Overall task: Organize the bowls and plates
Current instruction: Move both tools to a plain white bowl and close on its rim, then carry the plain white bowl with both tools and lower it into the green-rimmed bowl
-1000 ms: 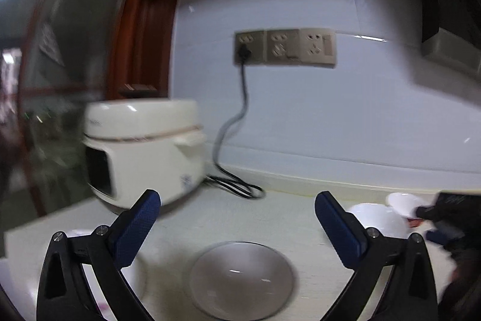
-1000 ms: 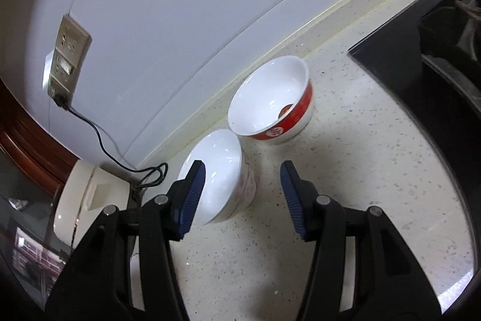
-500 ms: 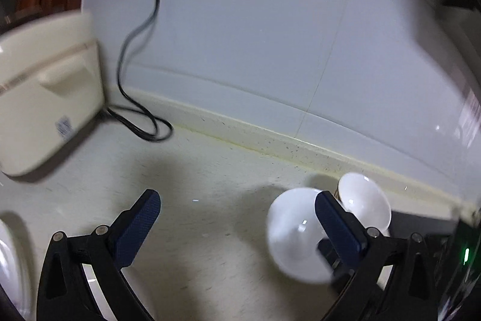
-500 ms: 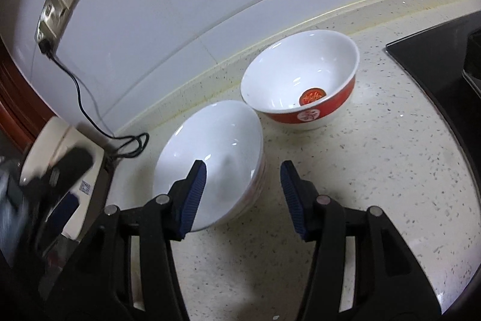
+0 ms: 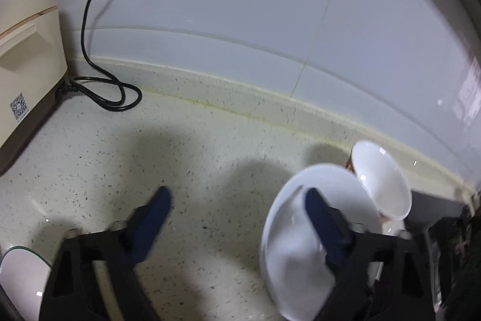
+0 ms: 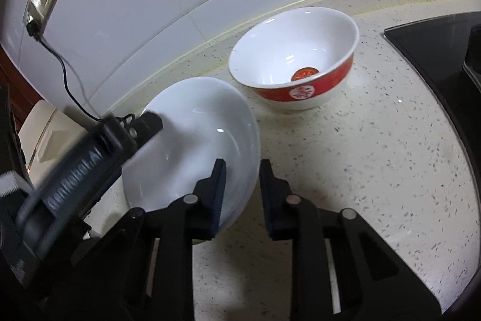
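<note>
Bowls sit together on the speckled worktop by the far wall. My right tool has narrowed from its wider spread of 1 second ago and its jaws are closing, 1 pad inside the white bowl and 1 outside its near right rim. Whether the pads already press on the wall I cannot tell. That bowl now leans toward me, where before it sat flatter. The red-banded bowl stands upright just beyond it, to the right, unmoved, with the black hob at far right.

My left tool has swung away from the shallow dish and the rice cooker it faced 1 second ago; the cooker is now at the left edge with its cord coiled beside it. Its jaws, wide before, are closing. The right finger lies against the white bowl's inner face, the left finger over bare worktop, so it grips nothing. In the right view this tool's black body now crosses the bowl's left rim.
</note>
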`<state>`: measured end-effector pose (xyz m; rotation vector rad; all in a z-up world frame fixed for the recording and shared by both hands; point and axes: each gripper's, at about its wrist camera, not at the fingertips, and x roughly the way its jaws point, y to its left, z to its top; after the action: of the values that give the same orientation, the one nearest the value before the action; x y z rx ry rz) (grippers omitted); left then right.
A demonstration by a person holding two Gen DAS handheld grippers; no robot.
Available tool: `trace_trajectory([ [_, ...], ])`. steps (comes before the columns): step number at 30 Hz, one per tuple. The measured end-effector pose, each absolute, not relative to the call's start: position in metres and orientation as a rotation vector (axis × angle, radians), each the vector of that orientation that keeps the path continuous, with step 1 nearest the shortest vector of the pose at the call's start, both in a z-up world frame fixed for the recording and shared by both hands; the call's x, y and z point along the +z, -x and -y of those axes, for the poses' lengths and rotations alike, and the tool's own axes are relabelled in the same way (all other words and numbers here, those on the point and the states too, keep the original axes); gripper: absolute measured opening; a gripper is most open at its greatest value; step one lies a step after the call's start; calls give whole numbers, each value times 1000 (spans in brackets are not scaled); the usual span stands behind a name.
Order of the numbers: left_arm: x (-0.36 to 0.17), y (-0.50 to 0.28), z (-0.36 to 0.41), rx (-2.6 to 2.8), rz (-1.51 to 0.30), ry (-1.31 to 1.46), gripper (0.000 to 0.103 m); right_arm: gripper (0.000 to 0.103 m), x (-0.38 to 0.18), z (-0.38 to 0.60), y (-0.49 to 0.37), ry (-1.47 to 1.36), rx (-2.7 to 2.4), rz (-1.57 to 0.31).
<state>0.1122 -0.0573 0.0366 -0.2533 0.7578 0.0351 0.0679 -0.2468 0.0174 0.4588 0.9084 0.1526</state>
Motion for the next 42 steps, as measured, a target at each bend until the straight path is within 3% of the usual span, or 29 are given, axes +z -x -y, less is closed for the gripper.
trace_trajectory([
  [9, 33, -103, 64, -54, -756, 237, 26, 26, 18, 250, -67, -474, 177, -907],
  [20, 31, -97, 63, -54, -746, 242, 26, 27, 5, 249, -68, -562, 217, -963],
  [22, 31, -97, 64, -61, -745, 242, 26, 19, 5, 248, -66, -558, 222, -962],
  [25, 33, -94, 64, -62, -735, 241, 25, 13, 9, 245, -63, -555, 215, -956],
  [42, 55, -65, 59, -41, -626, 259, 25, 13, 21, 257, -48, -629, 276, -937],
])
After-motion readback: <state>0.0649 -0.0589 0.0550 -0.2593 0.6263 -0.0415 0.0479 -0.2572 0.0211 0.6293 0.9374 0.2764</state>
